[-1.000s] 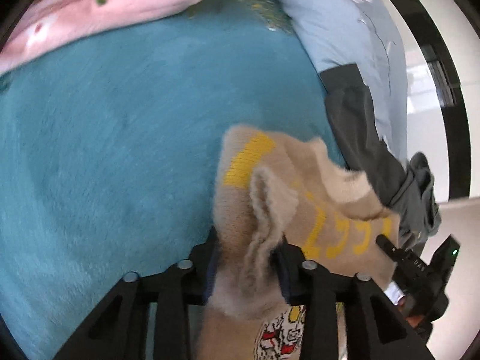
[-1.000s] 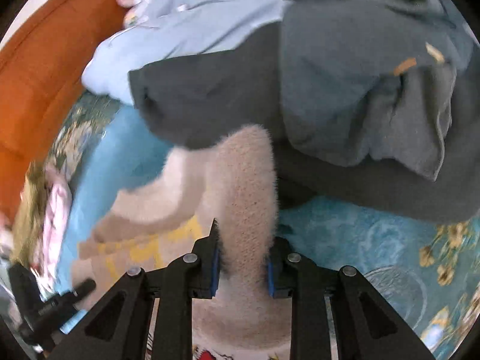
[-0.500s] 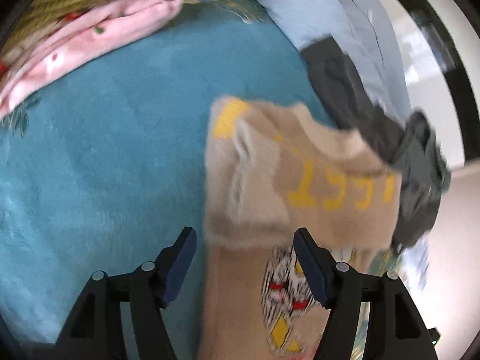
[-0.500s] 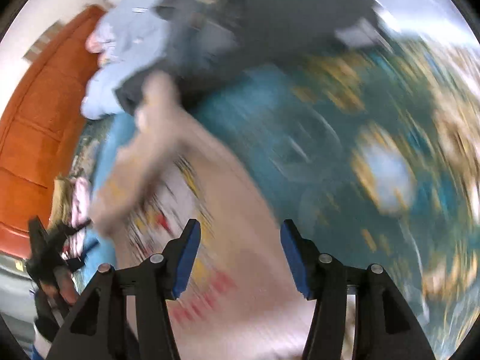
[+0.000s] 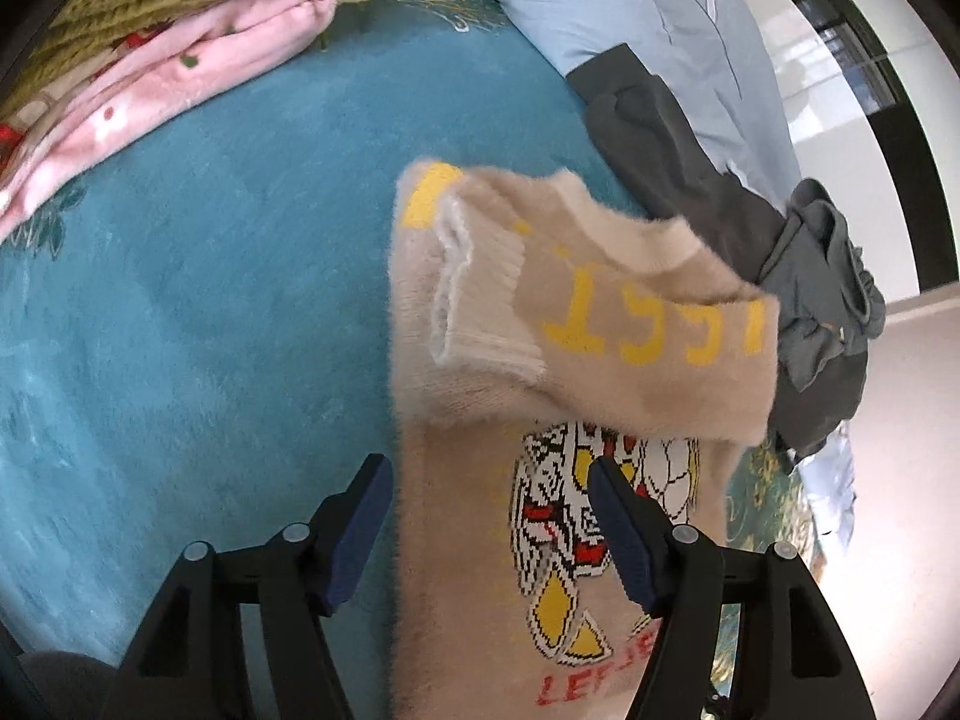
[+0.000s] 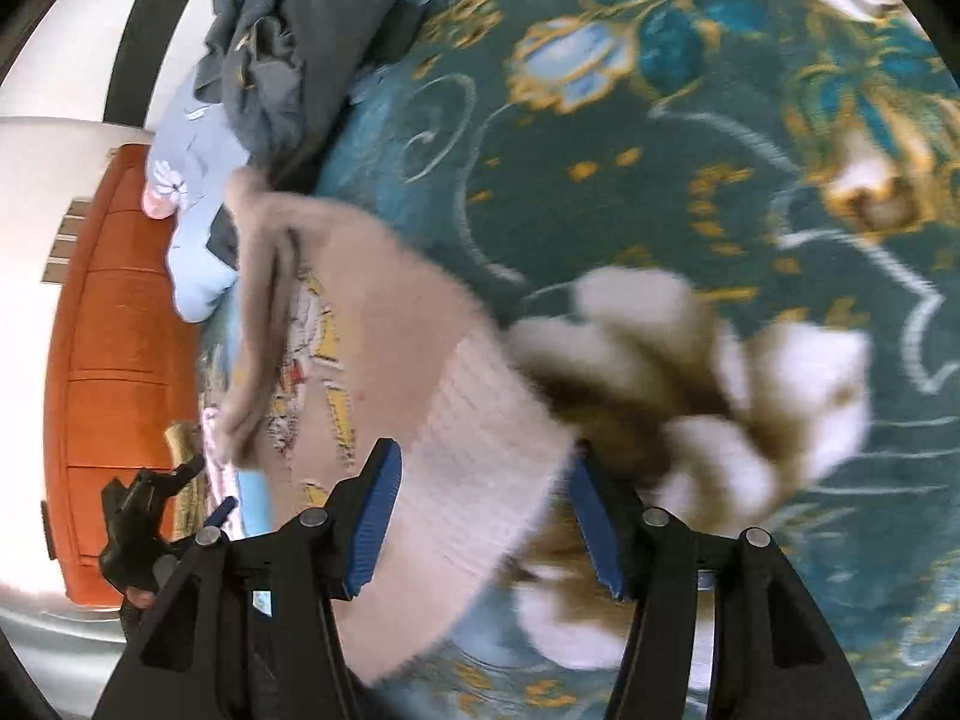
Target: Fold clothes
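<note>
A teal bedspread (image 6: 690, 138) patterned with gold and blue flowers is seen covering the bed. An orange wooden headboard (image 6: 114, 372) is set against a white wall (image 6: 36, 192). Bright daylight is cast from a dark-framed window (image 5: 852, 54).

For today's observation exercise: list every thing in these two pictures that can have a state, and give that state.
beige sweater: lying flat, sleeve folded across chest
left gripper: open, empty
right gripper: open over the sweater's ribbed hem
pink garment: folded
dark grey garment: crumpled, unfolded
light blue garment: unfolded
</note>
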`<control>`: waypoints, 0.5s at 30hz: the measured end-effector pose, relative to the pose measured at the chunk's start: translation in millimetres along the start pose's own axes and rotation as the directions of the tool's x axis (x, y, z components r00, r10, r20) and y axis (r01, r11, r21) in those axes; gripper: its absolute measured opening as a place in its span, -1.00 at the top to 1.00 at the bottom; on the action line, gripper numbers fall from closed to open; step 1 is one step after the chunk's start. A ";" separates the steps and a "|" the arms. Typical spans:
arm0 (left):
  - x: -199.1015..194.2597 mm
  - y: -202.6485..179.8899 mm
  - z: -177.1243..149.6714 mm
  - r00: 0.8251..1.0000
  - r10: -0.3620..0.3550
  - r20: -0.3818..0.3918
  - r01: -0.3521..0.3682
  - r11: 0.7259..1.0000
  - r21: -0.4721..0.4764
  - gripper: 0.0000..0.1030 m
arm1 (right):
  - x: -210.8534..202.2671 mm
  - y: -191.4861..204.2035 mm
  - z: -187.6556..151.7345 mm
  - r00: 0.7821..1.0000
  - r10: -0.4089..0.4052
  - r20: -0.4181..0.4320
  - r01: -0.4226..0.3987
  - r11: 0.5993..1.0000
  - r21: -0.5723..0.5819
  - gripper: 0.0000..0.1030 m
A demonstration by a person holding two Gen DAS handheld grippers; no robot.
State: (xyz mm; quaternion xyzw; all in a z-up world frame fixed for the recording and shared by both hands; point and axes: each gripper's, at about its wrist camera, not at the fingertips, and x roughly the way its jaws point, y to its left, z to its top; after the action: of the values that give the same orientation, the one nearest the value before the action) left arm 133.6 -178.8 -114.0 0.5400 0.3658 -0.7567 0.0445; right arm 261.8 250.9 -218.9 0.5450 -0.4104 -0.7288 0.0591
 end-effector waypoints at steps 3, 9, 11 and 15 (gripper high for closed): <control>-3.7 -0.5 0.0 0.999 -0.033 0.010 0.033 0.999 -0.008 -0.38 | 11.1 3.4 -4.1 0.999 0.041 0.013 -0.042 0.998 0.044 -0.15; -1.4 -2.7 2.6 0.998 -0.057 0.023 0.058 0.998 -0.017 -0.38 | 27.2 20.7 -36.8 0.984 0.147 -0.100 -0.142 0.989 0.052 -0.04; -0.6 -4.9 2.4 0.998 -0.054 0.023 0.054 0.999 -0.008 -0.38 | 36.3 27.3 -45.8 0.979 0.151 -0.137 -0.148 0.988 0.035 0.04; -6.3 -8.7 1.7 0.997 -0.056 0.048 0.055 0.998 0.024 -0.38 | 45.0 44.9 -44.5 0.988 0.095 -0.124 -0.097 0.995 -0.011 0.87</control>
State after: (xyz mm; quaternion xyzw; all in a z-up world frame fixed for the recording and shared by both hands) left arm 130.9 -175.6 -104.0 0.5118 0.3706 -0.7746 0.0261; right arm 265.2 173.7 -225.8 0.5681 -0.4254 -0.6934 0.1241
